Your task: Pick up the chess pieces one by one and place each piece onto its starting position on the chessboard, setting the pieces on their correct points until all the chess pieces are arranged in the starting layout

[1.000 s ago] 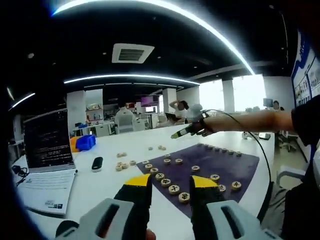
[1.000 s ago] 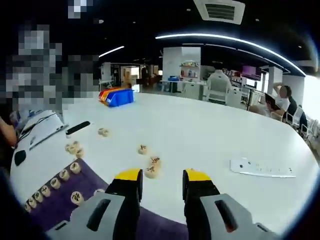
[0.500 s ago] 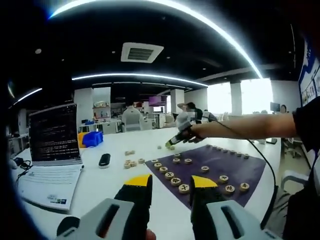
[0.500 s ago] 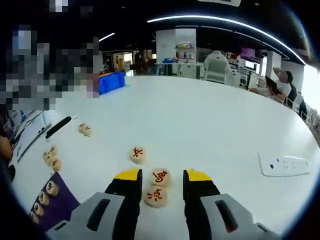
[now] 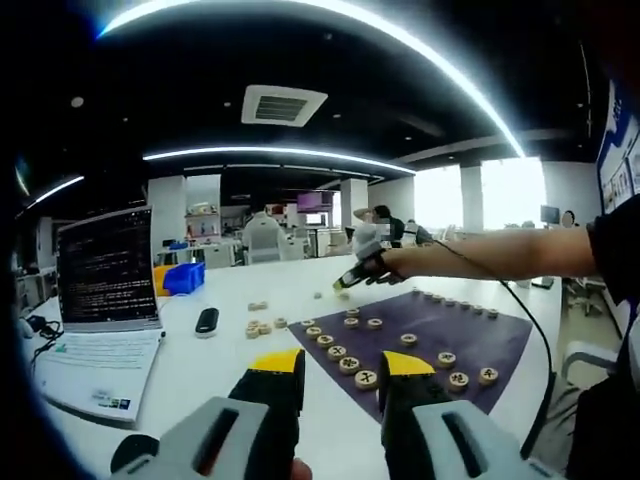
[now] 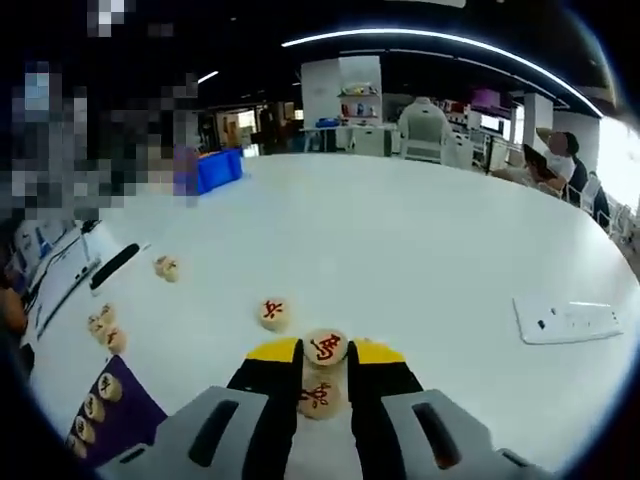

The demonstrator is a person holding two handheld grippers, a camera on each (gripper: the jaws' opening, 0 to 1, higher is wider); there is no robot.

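Two round wooden chess pieces with red characters point(image 6: 318, 395) point(image 6: 326, 347) sit between the fingers of my right gripper point(image 6: 325, 352), which has shut on them low over the white table. A third red piece point(image 6: 273, 312) lies just left of the tips. More loose pieces point(image 6: 103, 330) lie farther left, near the purple chessboard mat point(image 6: 110, 410). In the left gripper view the mat point(image 5: 470, 330) carries rows of pieces point(image 5: 366, 378), and the right gripper point(image 5: 345, 283) reaches past its far edge. My left gripper point(image 5: 342, 368) hovers open and holds nothing.
An open laptop point(image 5: 105, 270), a black device point(image 5: 207, 320) and a blue bin point(image 5: 185, 277) stand on the left of the table. A white power strip point(image 6: 575, 318) lies to the right of the right gripper. Office desks and chairs fill the background.
The right gripper came down over the two red pieces and its jaws closed on them. The left gripper stayed open and nearly still.
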